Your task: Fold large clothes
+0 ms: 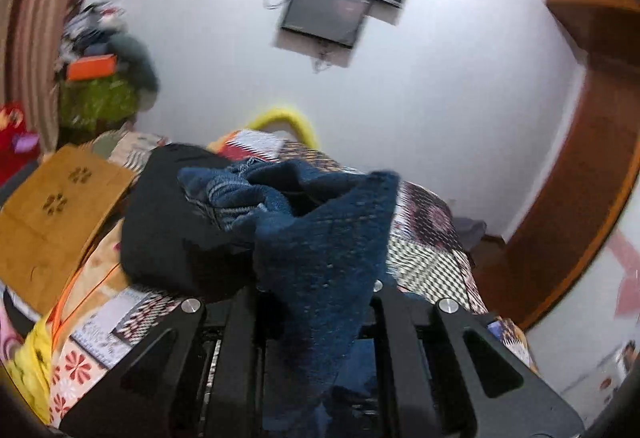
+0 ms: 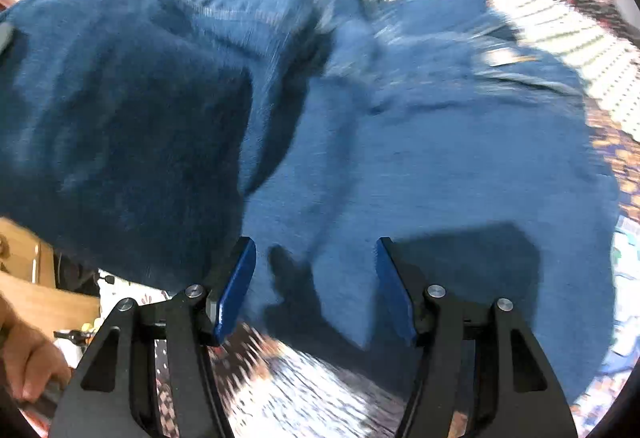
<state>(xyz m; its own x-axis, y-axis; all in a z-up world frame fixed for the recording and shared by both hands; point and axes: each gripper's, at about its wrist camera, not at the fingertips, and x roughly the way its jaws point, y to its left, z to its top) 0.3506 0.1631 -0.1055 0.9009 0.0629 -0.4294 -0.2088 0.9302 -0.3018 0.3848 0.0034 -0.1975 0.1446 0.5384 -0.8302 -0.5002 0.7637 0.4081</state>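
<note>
Left gripper (image 1: 316,290) jaws pinch blue garment (image 1: 320,238) above patterned bedspread (image 1: 432,238).

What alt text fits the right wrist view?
The right hand-held gripper hangs open, its blue pads apart and holding nothing, just above a rumpled blue garment on a patterned bedspread. The picture is motion-blurred; a bare hand shows at lower left.
</note>
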